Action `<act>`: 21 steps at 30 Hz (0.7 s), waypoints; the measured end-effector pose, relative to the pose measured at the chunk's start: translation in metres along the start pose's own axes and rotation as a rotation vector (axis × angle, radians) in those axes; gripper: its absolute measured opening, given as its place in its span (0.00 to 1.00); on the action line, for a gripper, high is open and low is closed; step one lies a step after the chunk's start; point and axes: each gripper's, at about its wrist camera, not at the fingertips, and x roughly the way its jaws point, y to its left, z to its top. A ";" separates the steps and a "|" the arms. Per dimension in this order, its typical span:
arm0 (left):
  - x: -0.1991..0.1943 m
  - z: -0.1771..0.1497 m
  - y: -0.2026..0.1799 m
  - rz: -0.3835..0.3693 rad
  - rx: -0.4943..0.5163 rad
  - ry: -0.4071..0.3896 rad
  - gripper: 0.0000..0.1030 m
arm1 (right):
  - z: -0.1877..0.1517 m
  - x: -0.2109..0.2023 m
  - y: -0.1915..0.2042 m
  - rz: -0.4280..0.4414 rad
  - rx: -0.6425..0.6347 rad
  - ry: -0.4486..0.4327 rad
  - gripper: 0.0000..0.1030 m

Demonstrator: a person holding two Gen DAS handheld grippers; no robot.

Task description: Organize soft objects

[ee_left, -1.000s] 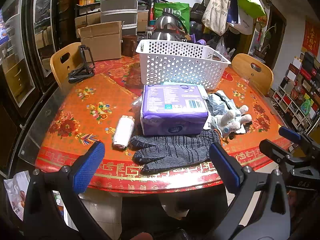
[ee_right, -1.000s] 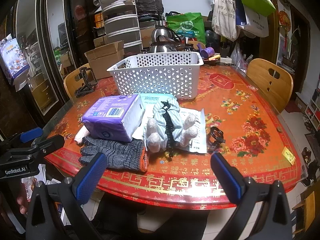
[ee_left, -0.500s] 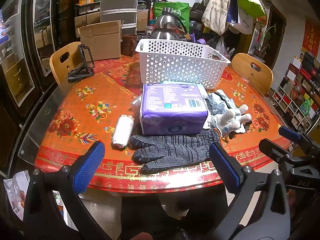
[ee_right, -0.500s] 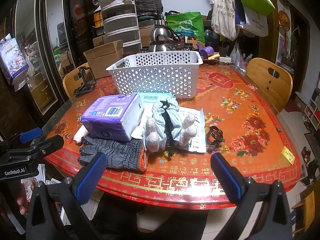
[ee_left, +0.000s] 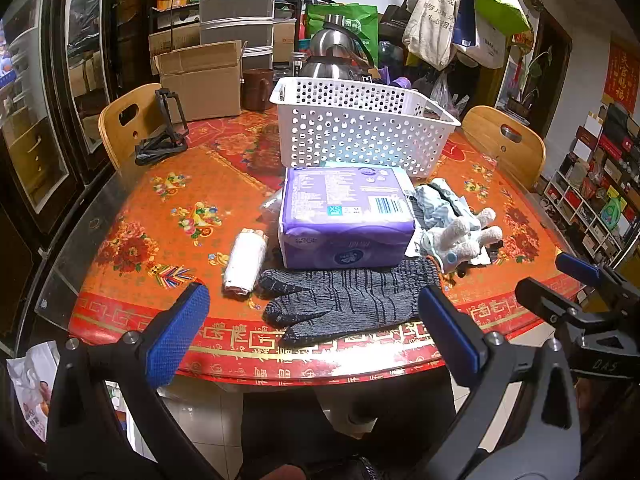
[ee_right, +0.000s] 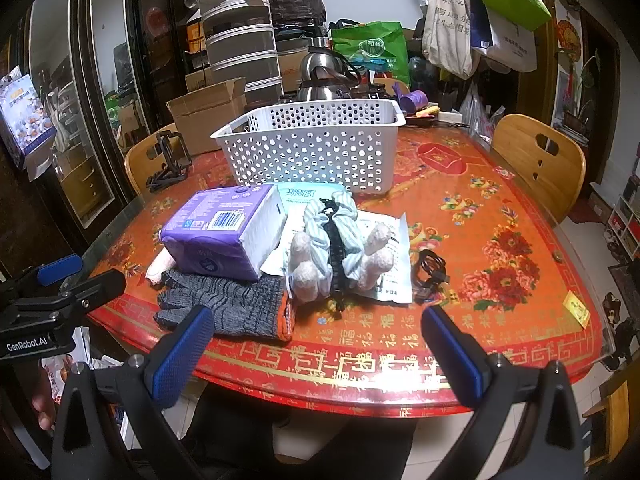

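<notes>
A white perforated basket stands at the back of the red table. In front of it lie a purple soft pack, a grey knit glove, a striped plush toy and a white roll. My left gripper hovers open off the table's near edge, facing the glove. Held just short of the same edge, my right gripper is open too, with the plush toy straight ahead. Neither holds anything.
A black coiled cable and a flat white packet lie right of the toy. A black stand sits far left. Wooden chairs flank the table; boxes, a kettle and bags crowd the back.
The right wrist view has shifted slightly toward the table and to the right. The left gripper and all objects stay where they were.
</notes>
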 end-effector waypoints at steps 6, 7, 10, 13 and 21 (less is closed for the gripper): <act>0.000 0.000 0.000 0.000 0.000 0.000 1.00 | 0.000 0.000 0.000 -0.001 0.000 0.000 1.00; 0.000 0.000 0.001 0.000 0.000 0.001 1.00 | 0.000 0.000 0.000 -0.001 0.000 0.001 1.00; 0.000 0.000 0.000 -0.001 0.000 0.000 1.00 | -0.001 0.001 -0.001 -0.001 -0.001 0.001 1.00; 0.000 0.000 0.001 0.000 0.000 -0.001 1.00 | 0.000 0.000 0.000 -0.001 -0.001 0.001 1.00; 0.000 -0.001 0.000 -0.005 -0.003 0.002 1.00 | -0.001 0.002 -0.001 -0.001 -0.002 0.004 1.00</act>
